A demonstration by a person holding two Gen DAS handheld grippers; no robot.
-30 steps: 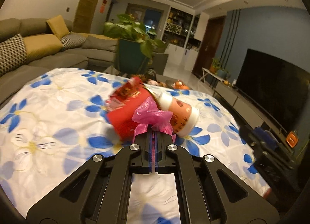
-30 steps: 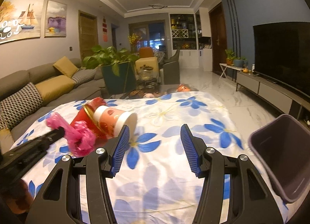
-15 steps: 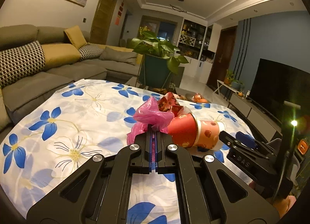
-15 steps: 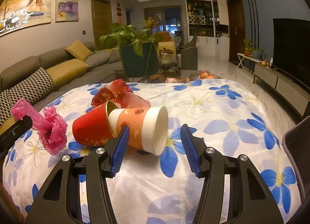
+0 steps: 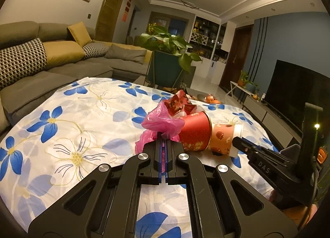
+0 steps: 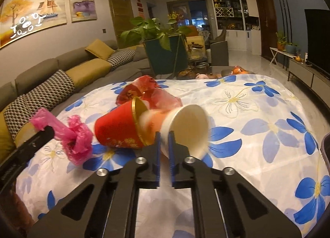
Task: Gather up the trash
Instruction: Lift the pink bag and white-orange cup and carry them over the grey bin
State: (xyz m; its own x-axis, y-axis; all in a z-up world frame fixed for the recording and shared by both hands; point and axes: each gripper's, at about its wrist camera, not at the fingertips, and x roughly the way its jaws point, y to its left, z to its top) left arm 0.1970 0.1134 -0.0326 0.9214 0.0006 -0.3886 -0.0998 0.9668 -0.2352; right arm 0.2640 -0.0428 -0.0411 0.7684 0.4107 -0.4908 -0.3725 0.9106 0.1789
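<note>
A floral tablecloth (image 5: 61, 126) with blue and white flowers covers the table in front of me. At the far right edge of my right view I catch the rim of a purple bin (image 6: 325, 147). Near the middle of the cloth lies a red paper cup (image 6: 117, 128) on its side, with an orange-and-white paper cup (image 6: 185, 126) nested in its mouth and crumpled red wrappers (image 6: 144, 91) just behind. My right gripper (image 6: 164, 137) has its fingers nearly together, pinching the wall of the orange-and-white paper cup near its white rim. My left gripper (image 5: 164, 141) is clamped tight on a crumpled pink plastic bag (image 5: 163, 123), held just left of the cups.
</note>
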